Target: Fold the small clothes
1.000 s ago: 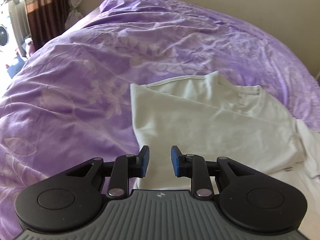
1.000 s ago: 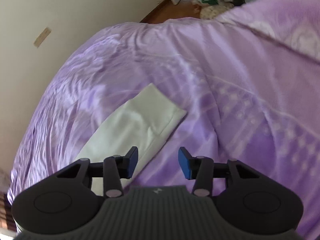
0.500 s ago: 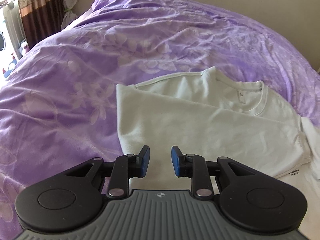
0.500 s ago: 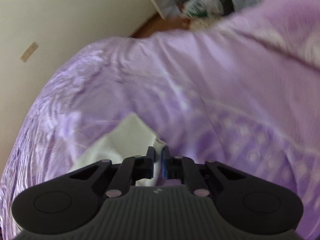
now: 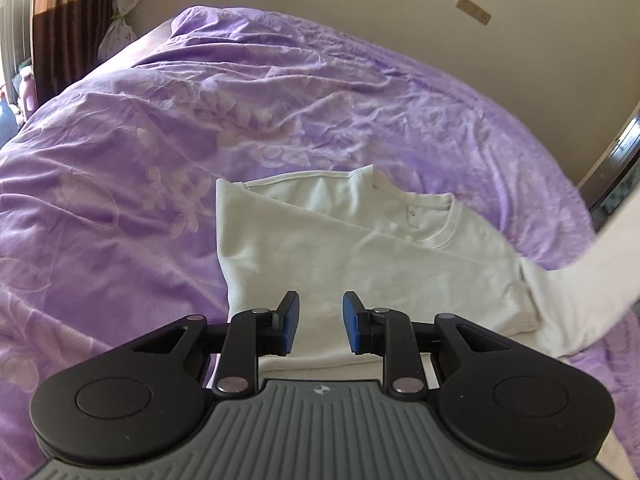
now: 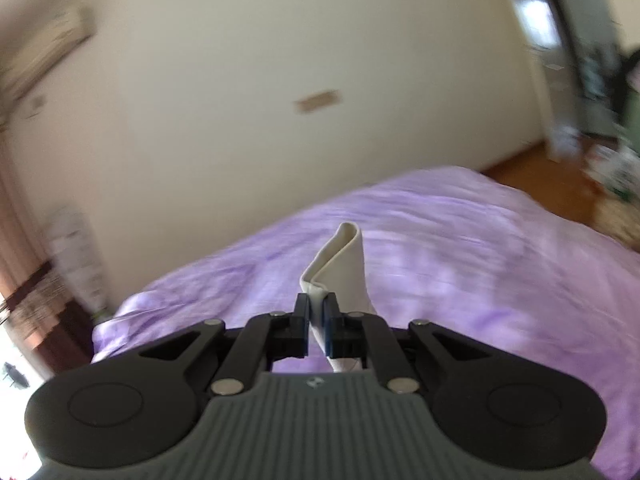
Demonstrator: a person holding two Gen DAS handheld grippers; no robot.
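Cream sweatshirt (image 5: pixel 360 264) lay partly folded on the purple bedspread (image 5: pixel 160 160). Right gripper (image 6: pixel 316 320) pinched its sleeve (image 6: pixel 340 264), lifted clear; left gripper (image 5: pixel 319 322) hovered narrowly parted, empty, above the hem.

Purple floral bedspread (image 5: pixel 168 128), brown curtain (image 5: pixel 64 20), cream wall (image 6: pixel 248 80); blurred, perhaps an air conditioner (image 6: pixel 44 52).

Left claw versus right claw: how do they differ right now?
The left claw stands open with nothing between its blue pads; the right claw is shut on a sleeve. The left claw hangs over the white shirt, which lies flat on the purple bedspread; the right claw holds its sleeve lifted off the bedspread. Both share black arms and blue pads.
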